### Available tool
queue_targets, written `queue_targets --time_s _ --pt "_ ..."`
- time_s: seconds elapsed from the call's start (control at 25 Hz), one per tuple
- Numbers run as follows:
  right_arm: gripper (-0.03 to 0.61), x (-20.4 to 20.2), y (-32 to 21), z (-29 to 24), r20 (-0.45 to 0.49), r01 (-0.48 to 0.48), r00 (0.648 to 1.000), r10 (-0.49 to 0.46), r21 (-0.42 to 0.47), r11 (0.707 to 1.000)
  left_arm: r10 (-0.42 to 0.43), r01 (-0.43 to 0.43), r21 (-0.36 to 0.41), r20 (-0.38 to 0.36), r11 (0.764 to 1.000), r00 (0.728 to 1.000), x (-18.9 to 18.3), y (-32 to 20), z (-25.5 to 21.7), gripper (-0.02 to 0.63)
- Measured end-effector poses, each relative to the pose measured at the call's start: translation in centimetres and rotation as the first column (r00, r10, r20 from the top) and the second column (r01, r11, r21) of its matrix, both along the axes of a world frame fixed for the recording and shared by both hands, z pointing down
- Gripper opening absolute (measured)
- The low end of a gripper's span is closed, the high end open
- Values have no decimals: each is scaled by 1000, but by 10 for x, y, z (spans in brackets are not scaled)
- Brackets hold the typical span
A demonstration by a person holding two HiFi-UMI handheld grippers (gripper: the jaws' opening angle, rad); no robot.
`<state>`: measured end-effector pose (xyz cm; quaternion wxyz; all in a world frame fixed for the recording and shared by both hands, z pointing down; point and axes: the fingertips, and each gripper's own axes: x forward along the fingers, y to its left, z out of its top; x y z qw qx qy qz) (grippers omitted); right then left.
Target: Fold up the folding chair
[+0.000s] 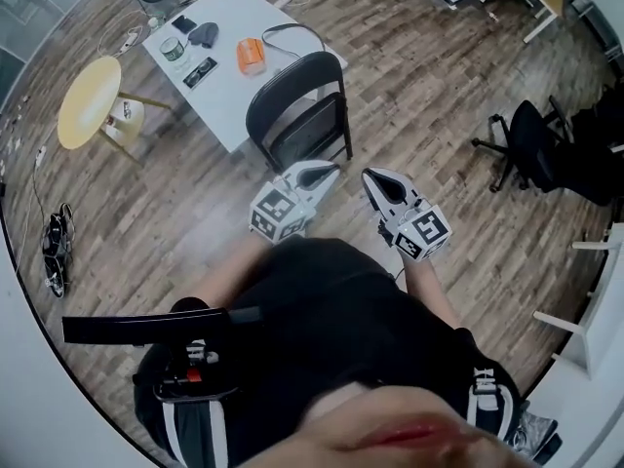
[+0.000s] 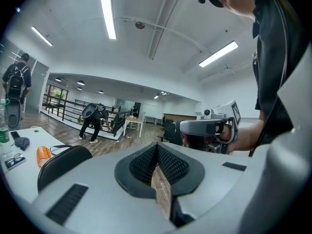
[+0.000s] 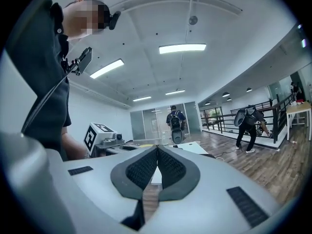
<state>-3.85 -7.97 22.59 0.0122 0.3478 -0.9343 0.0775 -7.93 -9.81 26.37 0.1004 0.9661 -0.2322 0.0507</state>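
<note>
The black folding chair (image 1: pixel 297 115) stands upright on the wood floor against the white table (image 1: pixel 224 76), and its seat looks tipped up toward the back. My left gripper (image 1: pixel 327 174) and right gripper (image 1: pixel 375 178) are held side by side just short of the chair, pointing at it, both shut and empty. In the left gripper view the shut jaws (image 2: pixel 157 150) meet with nothing between them. There the chair's rounded back (image 2: pixel 63 162) shows low at the left, and the right gripper (image 2: pixel 209 128) beside it. The right gripper view shows its jaws (image 3: pixel 157 152) shut too.
An orange object (image 1: pixel 252 57) and small items lie on the white table. A round yellow stool (image 1: pixel 90 100) stands at the left, a black office chair (image 1: pixel 531 144) at the right, a white chair (image 1: pixel 595 300) at the far right. People (image 2: pixel 95 118) stand far off.
</note>
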Motion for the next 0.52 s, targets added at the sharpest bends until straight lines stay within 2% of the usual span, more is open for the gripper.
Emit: queue_targets --time_s 0.52 --pt "12 -5 7 8 -20 19 1000 -19 -16 1000 -17 17 15 -9 1000 1000 -3 5 -6 5"
